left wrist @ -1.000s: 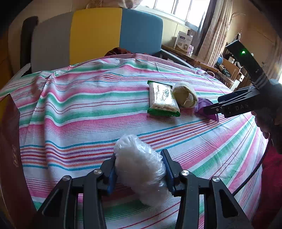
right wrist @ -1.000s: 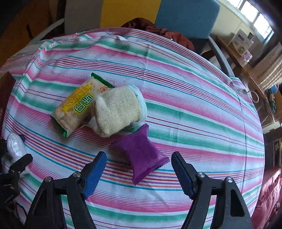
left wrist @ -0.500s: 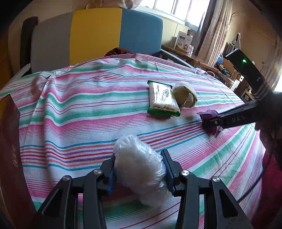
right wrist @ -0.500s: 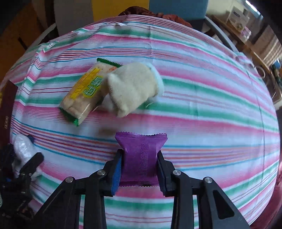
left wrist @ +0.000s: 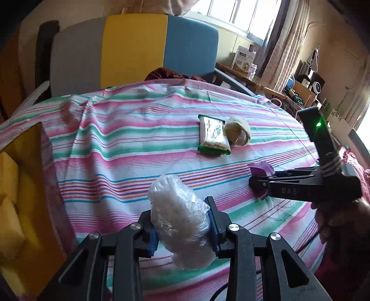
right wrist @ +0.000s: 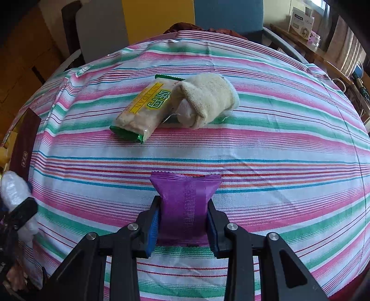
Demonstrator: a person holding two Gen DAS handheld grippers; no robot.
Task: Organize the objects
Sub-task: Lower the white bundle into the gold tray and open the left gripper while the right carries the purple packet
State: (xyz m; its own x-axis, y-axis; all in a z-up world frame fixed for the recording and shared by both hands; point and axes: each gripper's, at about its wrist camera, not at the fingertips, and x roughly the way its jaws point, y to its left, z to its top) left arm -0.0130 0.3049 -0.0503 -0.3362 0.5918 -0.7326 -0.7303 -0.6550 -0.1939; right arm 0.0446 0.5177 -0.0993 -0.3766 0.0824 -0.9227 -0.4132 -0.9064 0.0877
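We're in a home: a striped tablecloth (left wrist: 143,143) covers the tabletop, a colour-block chair (left wrist: 129,53) stands behind it, and a curtained window (left wrist: 233,14) glows beyond the chair.

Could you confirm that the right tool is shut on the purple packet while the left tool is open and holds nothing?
Not quite: the left wrist view shows the left tool shut on a clear plastic-wrapped bundle. The right tool is indeed shut on the purple packet.

The green-edged snack packet (right wrist: 143,110) carries "MEIDAN" on its yellow label beside green Chinese characters I cannot read. The right gripper (left wrist: 259,183) shows "DAS" on its side
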